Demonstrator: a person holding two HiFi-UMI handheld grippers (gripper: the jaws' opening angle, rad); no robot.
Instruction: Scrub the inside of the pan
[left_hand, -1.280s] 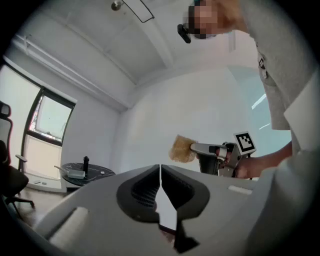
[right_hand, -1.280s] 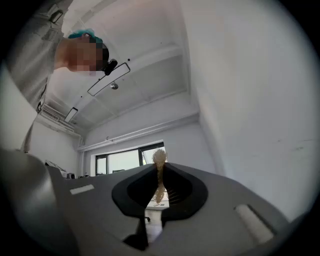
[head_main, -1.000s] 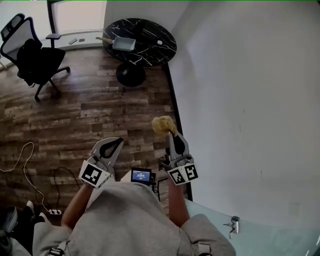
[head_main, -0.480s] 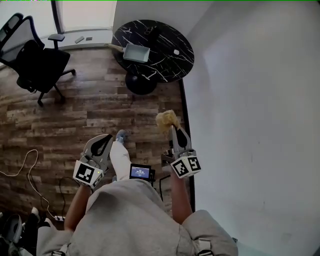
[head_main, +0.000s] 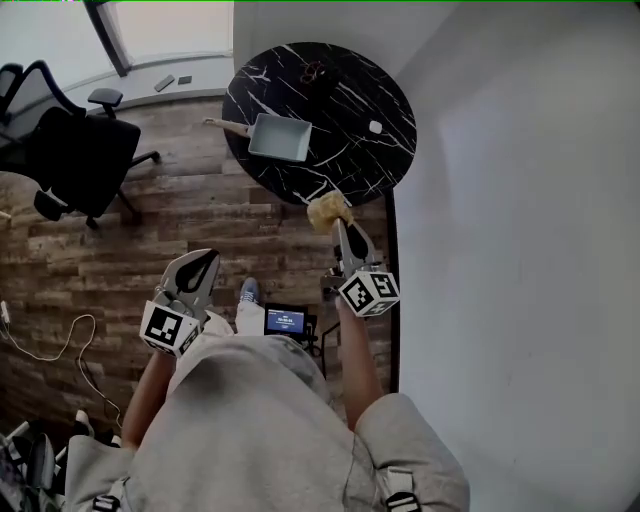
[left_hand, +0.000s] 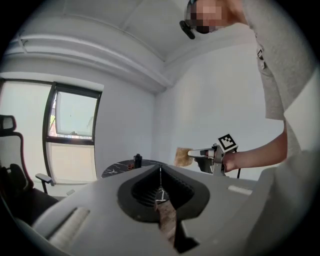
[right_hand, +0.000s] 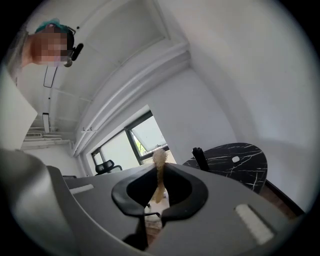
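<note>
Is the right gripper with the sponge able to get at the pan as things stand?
Probably not yet: the right gripper, shut on the sponge, is only at the near edge of the table, and the pan sits farther in. Nothing stands between them, so the way looks free.

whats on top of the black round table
A pan, a small white object and a dark item sit on the table; the held sponge hides its near edge.

Bright, even daylight from window (left_hand: 74, 142), soft shadows, mild glare there; both gripper views w/ heavy fisheye, black corners.
</note>
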